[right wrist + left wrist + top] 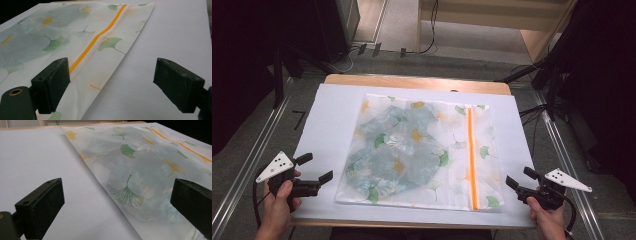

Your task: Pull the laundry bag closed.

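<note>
Translucent mesh makes up the one laundry bag [422, 150], printed with green and yellow ginkgo leaves; in the high view it lies flat in the middle of a white sheet [332, 120] on the wooden table [412, 81]. One orange zipper [471, 157] runs along its right part, and a bluish garment [397, 152] shows through the mesh. Two hands come in from the bottom edge: the left gripper [318, 168] sits beside the bag's near left corner, the right gripper [522, 179] beside its near right corner, both with jaws apart and holding nothing.

From the left gripper view, the two black jaws stand wide apart, straddling the bag's left edge [100, 182].

From the right gripper view, the jaws stand apart too, the left one over the mesh just beside the zipper [95, 41]. No writing is readable.
</note>
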Tool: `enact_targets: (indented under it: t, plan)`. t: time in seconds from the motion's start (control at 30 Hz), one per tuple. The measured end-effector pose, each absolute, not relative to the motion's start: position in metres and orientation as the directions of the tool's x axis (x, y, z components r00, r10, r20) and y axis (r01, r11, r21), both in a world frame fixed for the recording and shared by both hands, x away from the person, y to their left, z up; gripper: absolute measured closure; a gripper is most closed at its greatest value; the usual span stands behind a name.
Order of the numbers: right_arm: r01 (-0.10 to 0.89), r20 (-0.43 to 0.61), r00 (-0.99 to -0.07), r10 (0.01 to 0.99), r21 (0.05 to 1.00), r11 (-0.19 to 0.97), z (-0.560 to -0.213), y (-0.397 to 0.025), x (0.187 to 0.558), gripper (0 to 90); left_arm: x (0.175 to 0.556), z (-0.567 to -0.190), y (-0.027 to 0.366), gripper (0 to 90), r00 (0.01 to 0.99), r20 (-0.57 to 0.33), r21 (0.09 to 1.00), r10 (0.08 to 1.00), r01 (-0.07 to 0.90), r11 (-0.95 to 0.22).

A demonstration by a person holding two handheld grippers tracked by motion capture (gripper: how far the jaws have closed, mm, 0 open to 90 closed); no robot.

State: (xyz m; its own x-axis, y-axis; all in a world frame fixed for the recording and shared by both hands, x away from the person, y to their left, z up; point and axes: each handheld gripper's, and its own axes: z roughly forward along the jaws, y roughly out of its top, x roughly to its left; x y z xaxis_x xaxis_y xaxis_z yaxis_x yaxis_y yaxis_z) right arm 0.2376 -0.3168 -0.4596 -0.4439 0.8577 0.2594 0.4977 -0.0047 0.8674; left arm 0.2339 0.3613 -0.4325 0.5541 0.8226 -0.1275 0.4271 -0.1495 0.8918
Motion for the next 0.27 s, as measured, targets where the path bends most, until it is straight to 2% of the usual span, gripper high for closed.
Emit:
enact_targets:
  t: [0.27]
  plan:
    - [0.501,0.252,-0.454,0.855,0.865,0.011,-0.4602,-0.3122,0.2415,13.6,0.2345,-0.4343,0.3599,0.0,0.555,-0.131,0.884,0.821,0.441,-0.157]
